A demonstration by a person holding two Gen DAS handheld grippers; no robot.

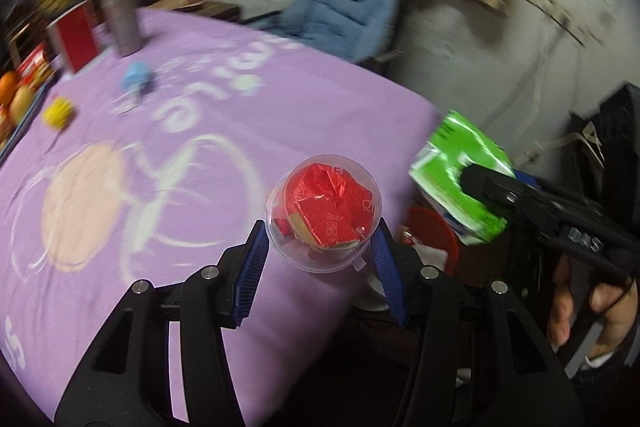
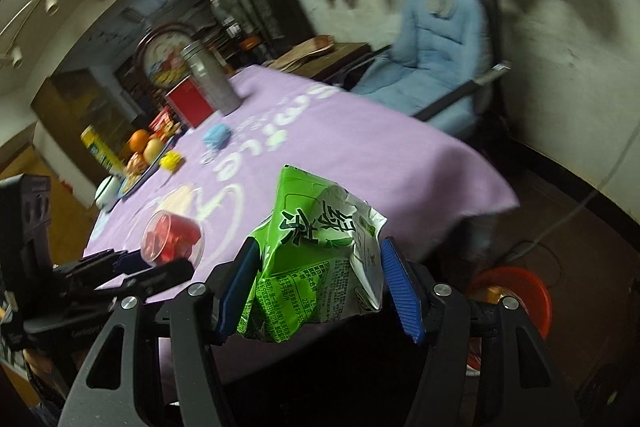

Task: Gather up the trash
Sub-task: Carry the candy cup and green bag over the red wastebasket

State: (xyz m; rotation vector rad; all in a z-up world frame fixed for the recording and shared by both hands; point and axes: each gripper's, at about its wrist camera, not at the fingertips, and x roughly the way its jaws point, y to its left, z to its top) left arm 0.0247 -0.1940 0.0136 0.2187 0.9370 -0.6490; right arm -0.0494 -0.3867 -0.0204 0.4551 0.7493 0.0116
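My left gripper (image 1: 320,247) is shut on a clear plastic cup (image 1: 324,211) stuffed with red foil wrappers, held above the near edge of the purple-clothed table (image 1: 280,115). My right gripper (image 2: 316,287) is shut on a crushed green drink carton (image 2: 316,259), held past the table's corner. The carton (image 1: 460,183) and the right gripper (image 1: 520,203) also show at the right of the left wrist view. The cup (image 2: 172,239) and left gripper (image 2: 132,267) show at the left of the right wrist view. A red bin (image 2: 516,291) stands on the floor below; its rim (image 1: 432,231) shows behind the cup.
On the table lie a crumpled blue scrap (image 1: 136,75), a yellow scrap (image 1: 58,111), a metal flask (image 1: 120,15), a red box (image 1: 76,35) and a fruit tray (image 2: 140,155). A blue padded chair (image 2: 436,63) stands beyond the table's far side.
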